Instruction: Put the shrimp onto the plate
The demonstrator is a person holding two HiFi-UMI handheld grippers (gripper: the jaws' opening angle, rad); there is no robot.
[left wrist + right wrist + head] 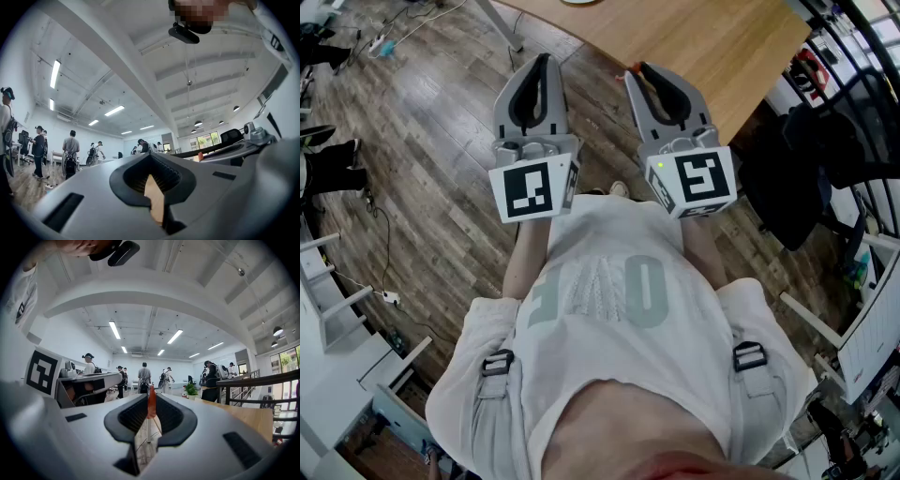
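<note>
No shrimp that I can name and no plate shows in any view. Both grippers are held up in front of the person's chest, pointing away over the floor. My left gripper (542,64) (150,157) is shut, its tips meeting with nothing between them. My right gripper (640,70) (151,399) has its jaws nearly together. A thin orange-red sliver (151,404) stands upright between its tips; I cannot tell what it is. It does not show in the head view.
A wooden table (694,47) lies ahead beyond the gripper tips, with a black chair (825,159) at its right. White shelving (328,309) and cables (384,234) sit on the wood floor at the left. Several people (143,376) stand far off in the room.
</note>
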